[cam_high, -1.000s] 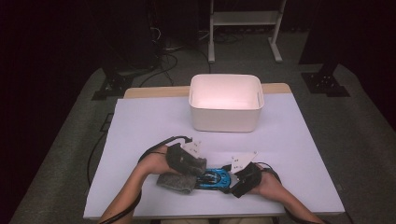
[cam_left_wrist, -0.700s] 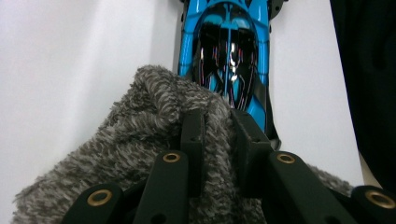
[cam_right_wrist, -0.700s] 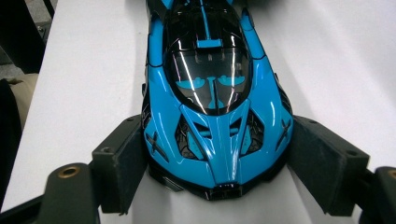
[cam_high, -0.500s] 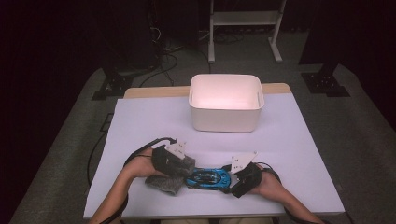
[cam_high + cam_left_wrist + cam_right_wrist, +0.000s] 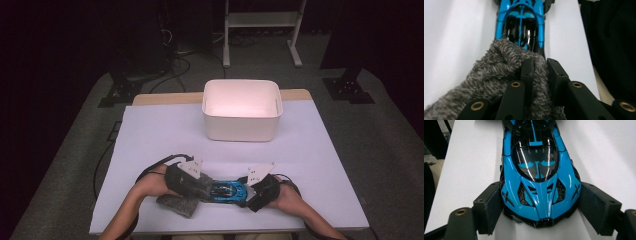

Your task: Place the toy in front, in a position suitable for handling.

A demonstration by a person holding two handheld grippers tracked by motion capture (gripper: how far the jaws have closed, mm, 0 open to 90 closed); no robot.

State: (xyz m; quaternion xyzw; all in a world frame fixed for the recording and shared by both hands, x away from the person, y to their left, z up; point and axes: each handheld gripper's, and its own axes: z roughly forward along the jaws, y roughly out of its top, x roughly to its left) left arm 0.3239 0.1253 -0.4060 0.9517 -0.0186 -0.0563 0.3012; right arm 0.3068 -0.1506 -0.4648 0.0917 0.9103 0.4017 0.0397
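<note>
My left hand has slid its tongs (image 5: 196,186) and pinched grey cloth (image 5: 176,204) slightly along the blue toy car (image 5: 226,190), whose nose my right tongs (image 5: 251,192) clamp wide, so wiping looks underway.

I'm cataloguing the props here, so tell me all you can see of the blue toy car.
The blue toy car is a glossy, plastic-looking sports model in bright blue with black vents and a dark windscreen. It stands upright on the white table, near its front edge. The right gripper clamps its nose between both jaws, while the grey cloth, held in the left gripper, lies against its other end.
</note>
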